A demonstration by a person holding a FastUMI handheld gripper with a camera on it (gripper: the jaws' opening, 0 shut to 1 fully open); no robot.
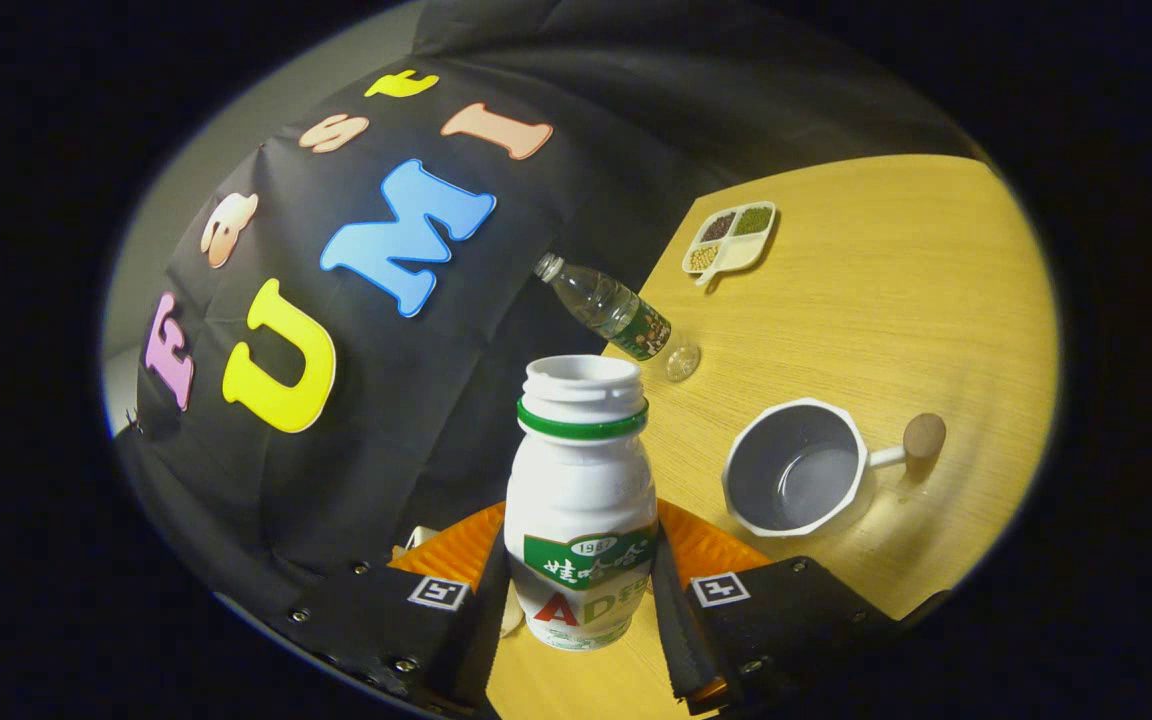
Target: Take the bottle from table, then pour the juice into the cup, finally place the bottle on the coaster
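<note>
Two fingers [481, 610] pinch the bottle [581, 500] from either side — both press against its lower body, one on each flank of the label. It is a small white bottle with a green ring under an open, capless mouth, and it sits between the fingers, its top pointing away from the gripper [581, 625]. The whole scene is tilted, so the table [896, 300] slopes up to the right behind it.

Behind the bottle's base, an orange ribbed disc [706, 550] shows on both sides, partly hidden by the bottle and the fingers; I cannot tell whether the bottle touches it.

Beyond the bottle's mouth, near the table's far edge, stands a clear water bottle [616, 312] with a green label, close to the black cloth wall [356, 400].

To the right of the held bottle, near it but apart, sits the cup [801, 468] — white outside, grey inside, with a short handle ending in a round wooden knob [924, 435]. Its opening faces the gripper, and the bottom looks bare or slightly glossy; I cannot tell if any liquid is in it.

Farther back, well apart from the cup, a small divided dish [731, 238] holds dark, green and pale grains in separate compartments.
</note>
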